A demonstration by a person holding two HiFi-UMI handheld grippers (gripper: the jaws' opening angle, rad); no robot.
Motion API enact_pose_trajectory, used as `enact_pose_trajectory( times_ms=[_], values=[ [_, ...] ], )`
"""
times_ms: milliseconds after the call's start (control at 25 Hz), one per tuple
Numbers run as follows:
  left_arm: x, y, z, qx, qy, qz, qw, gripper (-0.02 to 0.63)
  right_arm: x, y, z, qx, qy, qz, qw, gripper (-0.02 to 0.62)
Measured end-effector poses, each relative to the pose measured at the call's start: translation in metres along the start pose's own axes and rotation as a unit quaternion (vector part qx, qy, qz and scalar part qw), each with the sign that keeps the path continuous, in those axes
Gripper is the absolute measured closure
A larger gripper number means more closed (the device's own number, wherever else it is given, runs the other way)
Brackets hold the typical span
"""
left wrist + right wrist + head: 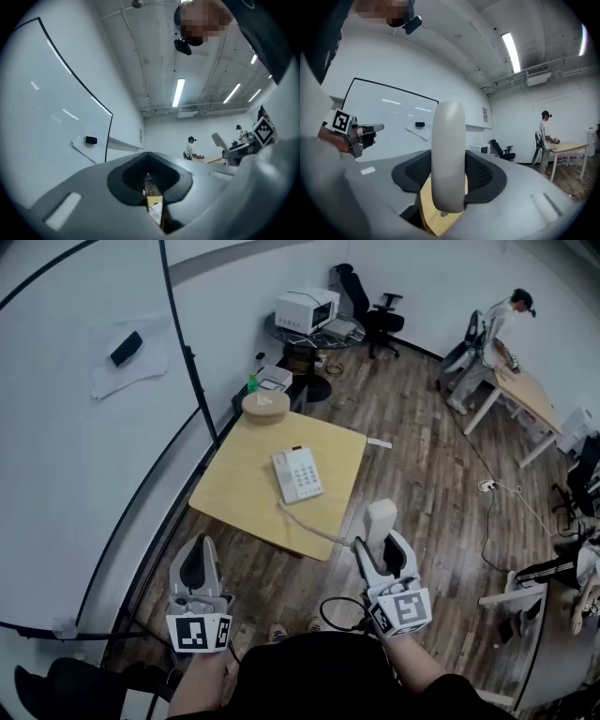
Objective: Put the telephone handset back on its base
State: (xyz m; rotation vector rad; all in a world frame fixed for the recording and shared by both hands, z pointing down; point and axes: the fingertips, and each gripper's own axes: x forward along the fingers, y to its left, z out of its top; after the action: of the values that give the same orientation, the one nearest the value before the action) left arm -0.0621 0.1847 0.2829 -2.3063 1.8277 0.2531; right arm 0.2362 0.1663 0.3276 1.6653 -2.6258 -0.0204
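Note:
The white telephone base [298,473] lies on a square wooden table [234,486], its keypad facing up. A coiled cord [314,529] runs from it over the near table edge to the white handset [380,519]. My right gripper [382,542] is shut on the handset and holds it upright in the air, in front of the table and to its right. In the right gripper view the handset [449,154] stands between the dark pads [482,171]. My left gripper [198,563] hangs near the table's left front corner, shut and holding nothing; its jaws [151,190] show only a thin slit.
A whiteboard [84,418] runs along the left. Behind the table stand a round stool [265,403], a microwave [307,309] and an office chair [375,310]. A person [497,334] leans over a desk at the back right. Cables [497,512] cross the wooden floor.

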Motion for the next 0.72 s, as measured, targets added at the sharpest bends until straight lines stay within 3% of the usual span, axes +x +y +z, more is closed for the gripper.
enact_pose_trajectory(
  times_ms=[720],
  values=[
    [0.017, -0.027, -0.016, 0.015, 0.015, 0.0, 0.9998, 0.606, 0.013, -0.005, -0.011, 0.031, 0.004, 0.047, 0.998, 0.373]
  ],
)
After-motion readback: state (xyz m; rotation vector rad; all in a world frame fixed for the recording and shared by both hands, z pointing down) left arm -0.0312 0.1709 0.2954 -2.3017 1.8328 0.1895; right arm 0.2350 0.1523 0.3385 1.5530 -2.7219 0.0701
